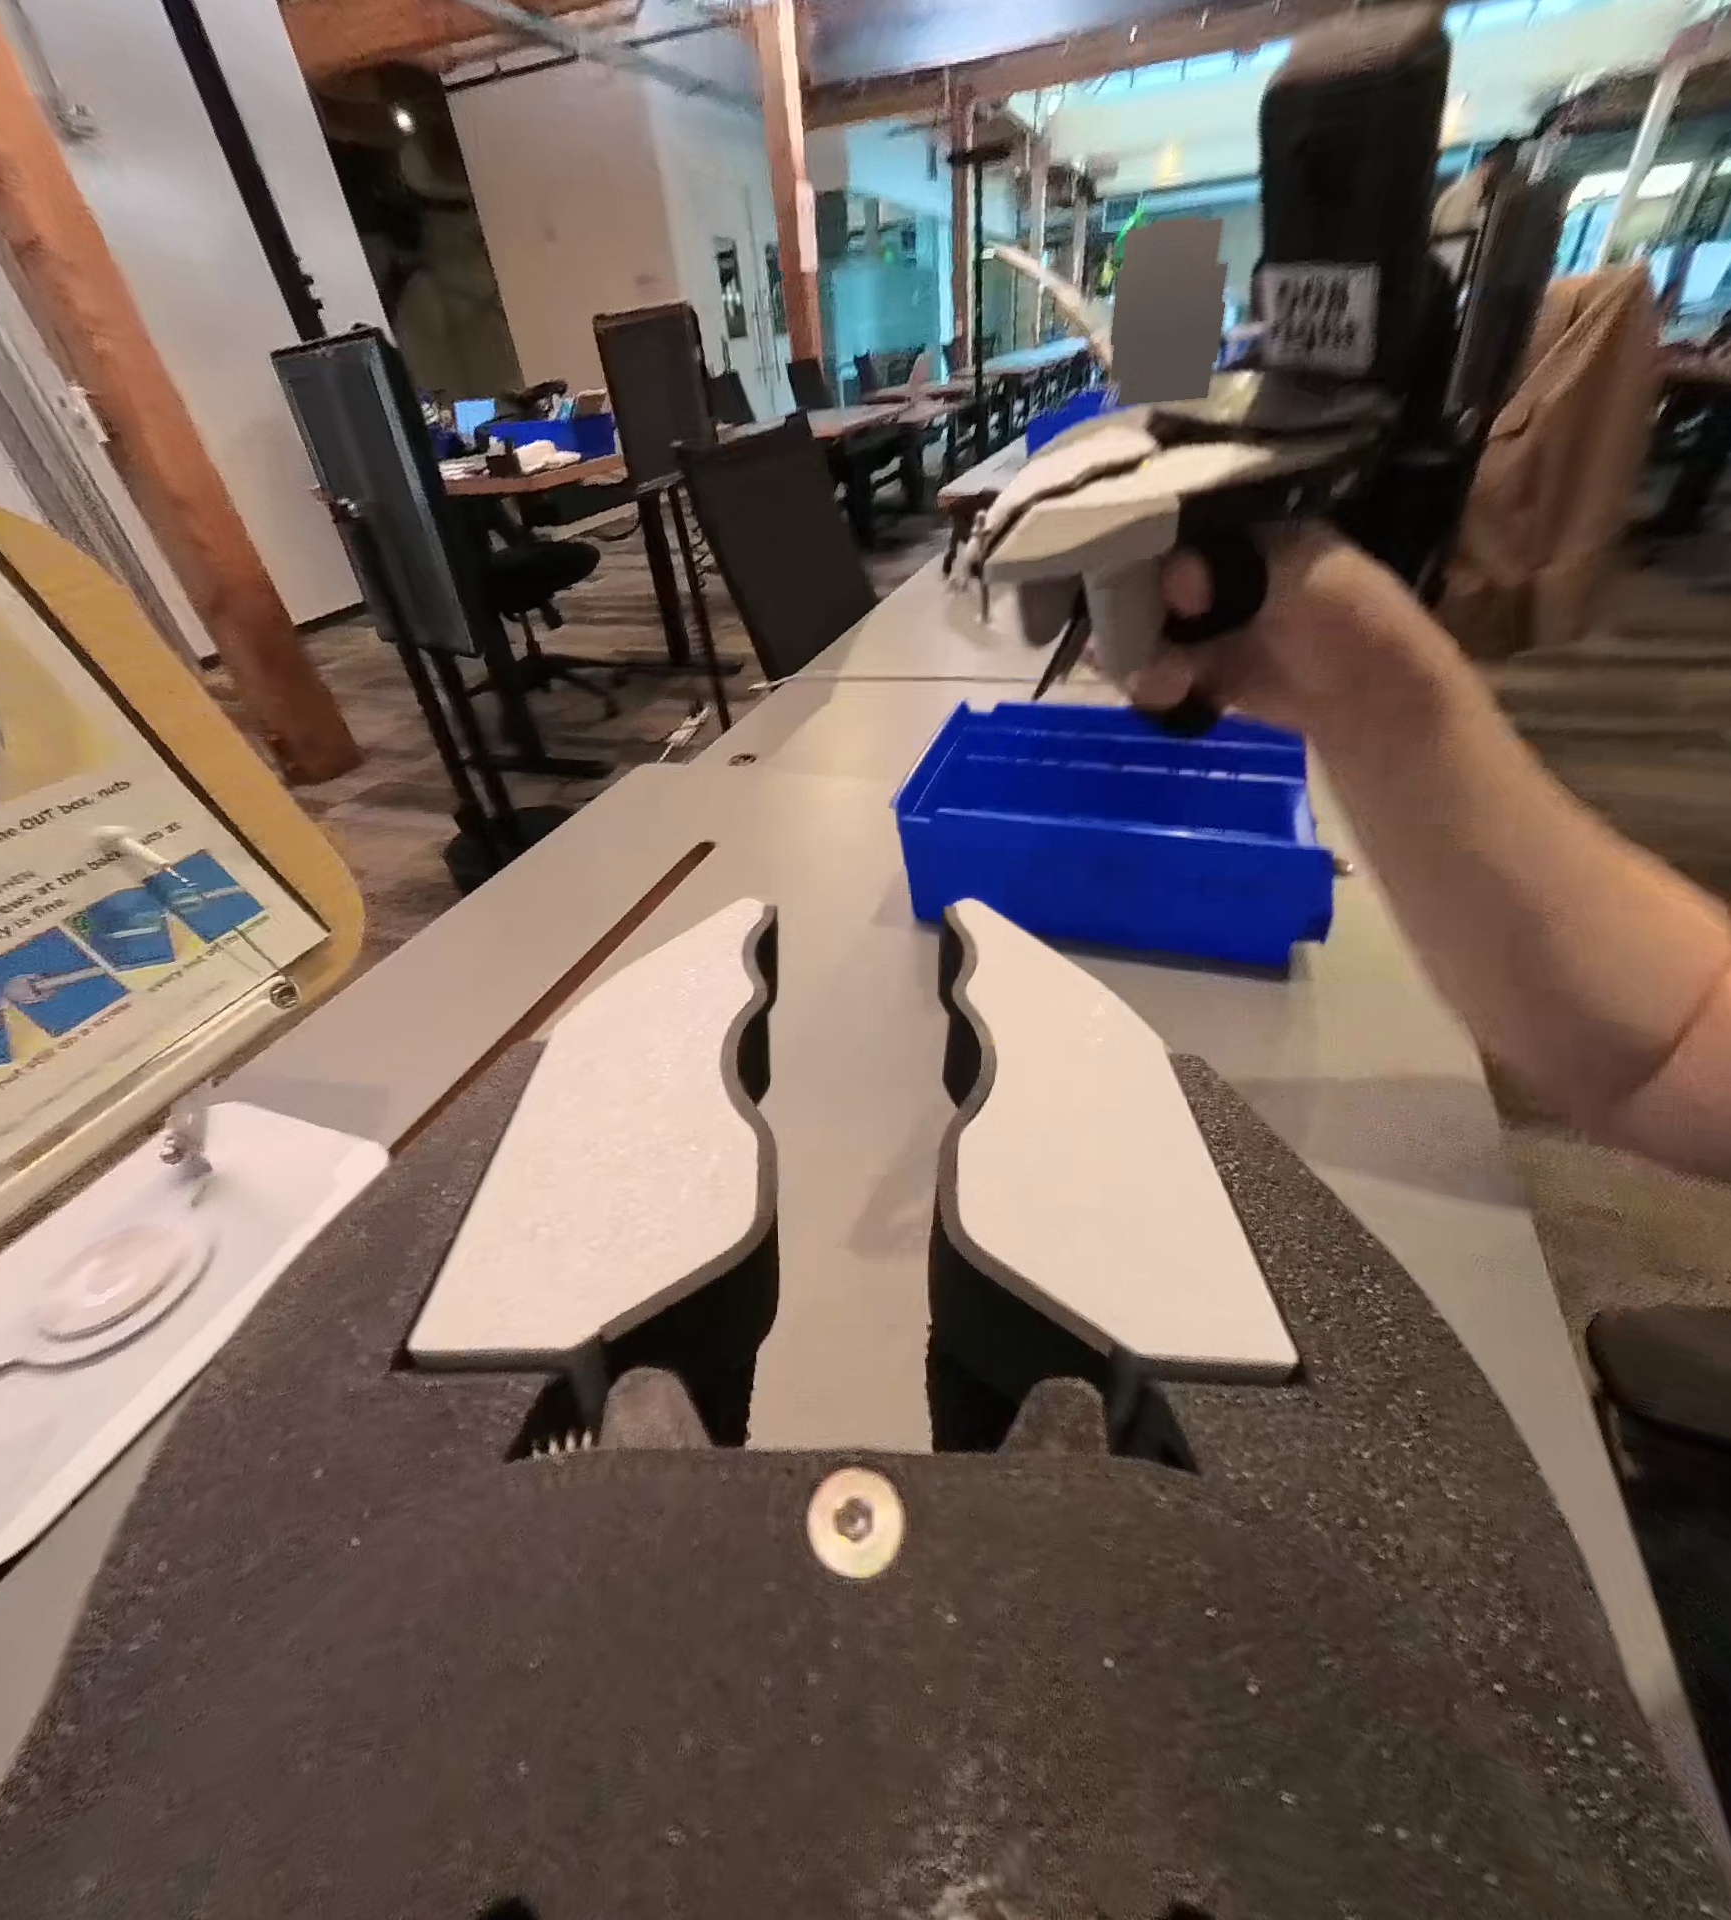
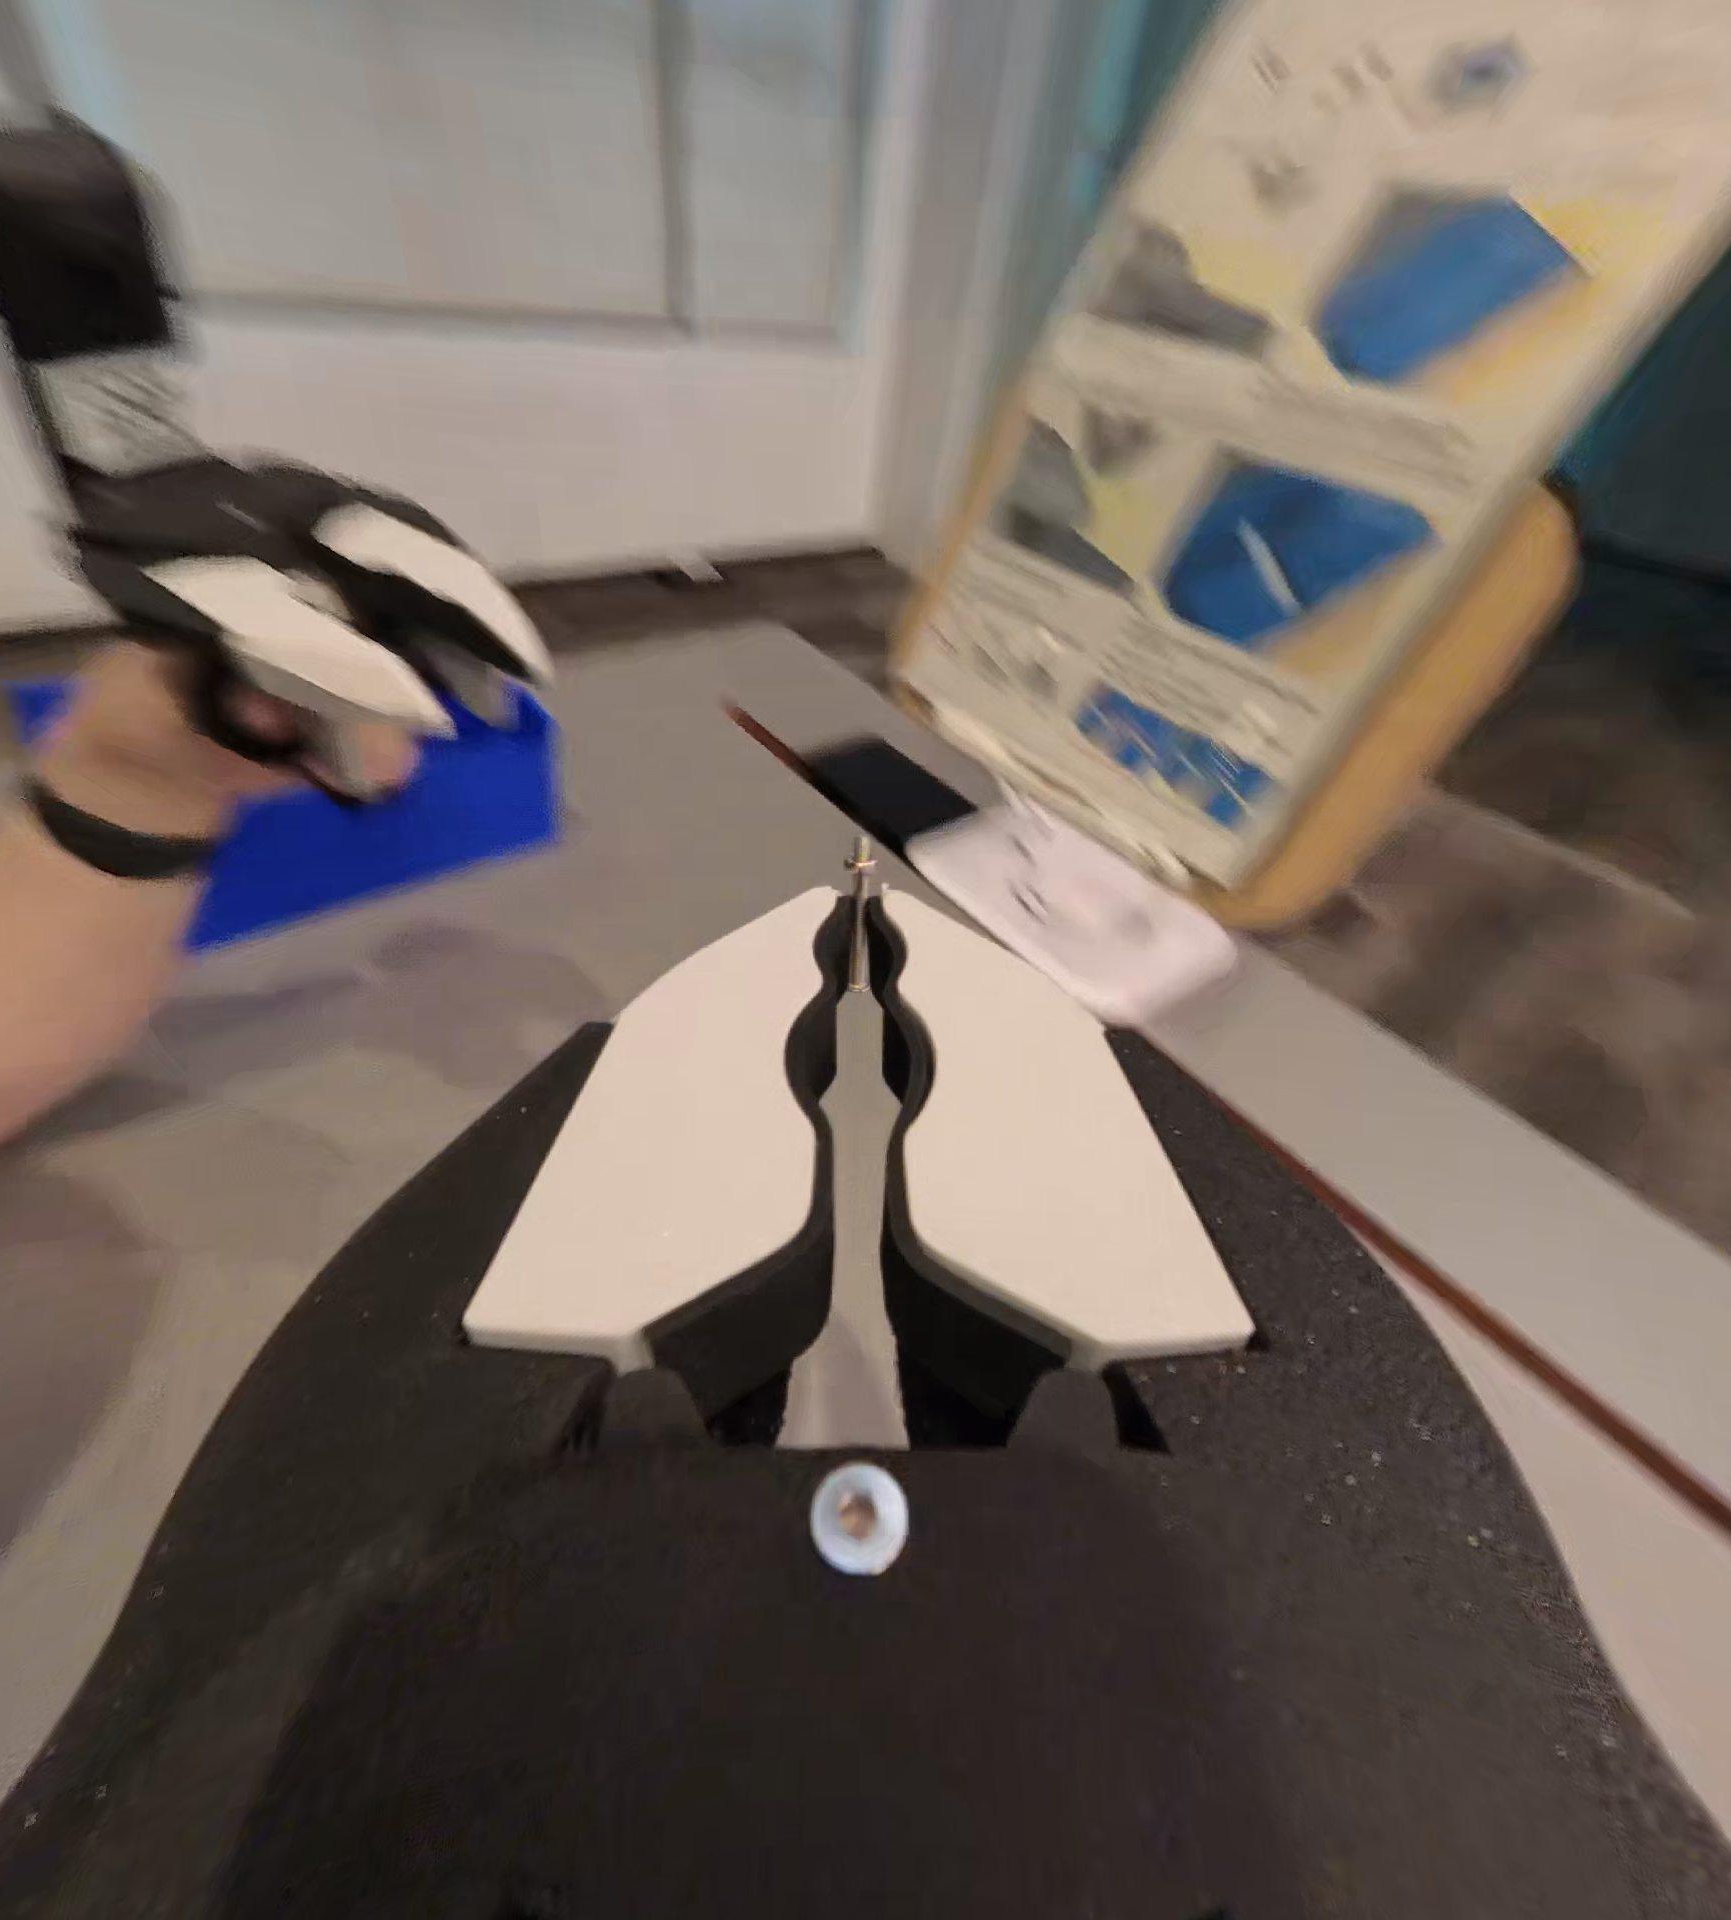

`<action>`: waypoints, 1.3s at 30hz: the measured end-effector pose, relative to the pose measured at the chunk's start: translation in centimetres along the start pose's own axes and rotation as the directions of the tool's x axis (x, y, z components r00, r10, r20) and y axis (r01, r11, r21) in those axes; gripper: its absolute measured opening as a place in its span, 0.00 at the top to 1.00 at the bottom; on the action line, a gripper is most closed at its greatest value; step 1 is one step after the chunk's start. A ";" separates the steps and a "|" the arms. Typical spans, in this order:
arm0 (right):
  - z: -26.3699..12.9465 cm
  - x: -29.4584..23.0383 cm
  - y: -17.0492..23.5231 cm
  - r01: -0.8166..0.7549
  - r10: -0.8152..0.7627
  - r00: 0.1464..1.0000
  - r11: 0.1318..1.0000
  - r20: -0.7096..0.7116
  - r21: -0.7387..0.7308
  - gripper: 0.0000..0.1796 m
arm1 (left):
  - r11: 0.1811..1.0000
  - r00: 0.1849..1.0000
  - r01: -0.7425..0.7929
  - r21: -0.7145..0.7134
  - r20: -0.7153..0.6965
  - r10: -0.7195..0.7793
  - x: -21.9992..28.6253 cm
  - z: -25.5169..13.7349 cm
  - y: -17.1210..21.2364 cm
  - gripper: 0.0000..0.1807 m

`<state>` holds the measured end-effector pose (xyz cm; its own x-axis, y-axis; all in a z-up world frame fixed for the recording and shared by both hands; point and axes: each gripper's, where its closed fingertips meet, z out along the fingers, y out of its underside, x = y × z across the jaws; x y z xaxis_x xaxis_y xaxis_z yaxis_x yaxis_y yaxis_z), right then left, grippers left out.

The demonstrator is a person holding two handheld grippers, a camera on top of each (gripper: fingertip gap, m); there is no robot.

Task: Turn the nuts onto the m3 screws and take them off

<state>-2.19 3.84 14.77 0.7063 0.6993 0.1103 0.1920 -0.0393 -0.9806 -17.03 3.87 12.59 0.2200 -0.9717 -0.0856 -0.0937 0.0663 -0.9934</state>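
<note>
My right gripper (image 2: pixel 857 906) is shut on a thin metal M3 screw (image 2: pixel 856 935) that stands upright between its fingertips. A small nut (image 2: pixel 858 861) sits near the screw's top end. In the left wrist view the right gripper (image 1: pixel 980 561) is held in a hand above the far end of the blue bin (image 1: pixel 1100 831), jaws together. My left gripper (image 1: pixel 859 920) is open and empty, low over the grey table (image 1: pixel 840 831), short of the bin. In the right wrist view, which is blurred, the left gripper (image 2: pixel 466 675) shows open in front of the bin (image 2: pixel 373 831).
A framed instruction board (image 1: pixel 61 914) on a white base (image 1: pixel 113 1299) stands at the table's left; it also shows in the right wrist view (image 2: pixel 1256 468). A narrow slot (image 1: pixel 632 914) runs along the table. A person's forearm (image 1: pixel 1463 852) reaches over the right side. The left gripper's tips are roughly 15 cm from the right gripper's.
</note>
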 end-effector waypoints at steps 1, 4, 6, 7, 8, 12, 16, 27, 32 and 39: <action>-2.2 2.1 1.4 -0.019 0.010 0.996 0.995 -0.091 -0.096 0.99 | 1.000 1.000 -0.011 -0.010 -0.001 0.011 0.3 0.0 0.0 0.84; -9.4 8.3 7.2 -0.193 0.065 0.936 0.916 -0.345 -0.352 0.99 | 1.000 1.000 -0.015 -0.017 -0.015 0.015 1.0 0.1 -0.2 0.86; -13.1 11.2 12.2 -0.364 0.145 0.883 0.812 -0.445 -0.457 0.99 | 1.000 1.000 -0.011 -0.024 -0.022 0.010 1.3 0.1 -0.2 0.86; -14.5 12.4 14.8 -0.433 0.172 0.856 0.752 -0.487 -0.496 0.99 | 0.999 1.000 -0.012 -0.030 -0.020 0.011 1.3 0.1 -0.1 0.86; -15.6 13.5 17.3 -0.500 0.196 0.827 0.686 -0.527 -0.528 0.98 | 0.999 1.000 -0.013 -0.033 -0.016 0.013 1.3 0.1 -0.1 0.86; -17.1 15.5 25.4 -0.614 0.247 0.781 0.472 -0.573 -0.633 0.99 | 0.999 1.000 -0.003 -0.036 -0.006 0.003 1.3 0.0 -0.1 0.87; -16.3 16.1 29.2 -0.659 0.305 0.752 0.343 -0.584 -0.669 0.99 | 0.999 1.000 0.003 -0.043 0.021 -0.002 0.9 0.0 0.0 0.88; -14.7 17.9 33.5 -0.686 0.257 0.722 0.150 -0.642 -0.712 0.99 | 0.994 0.999 0.002 -0.108 0.039 0.002 0.9 1.2 1.4 0.90; -14.8 17.9 34.4 -0.677 0.248 0.728 0.110 -0.640 -0.728 0.99 | 0.991 0.999 0.005 -0.131 0.041 0.000 0.7 1.5 1.9 0.90; -14.7 17.9 35.1 -0.677 0.261 0.725 0.107 -0.637 -0.728 0.99 | 0.991 0.999 0.022 -0.134 0.037 -0.018 0.5 1.7 2.3 0.90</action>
<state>27.23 4.50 -15.30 0.9964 0.0425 -0.0728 0.0380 -0.9973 -0.0622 -15.48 3.95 10.17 0.2577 -0.9636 -0.0710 -0.2184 0.0135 -0.9758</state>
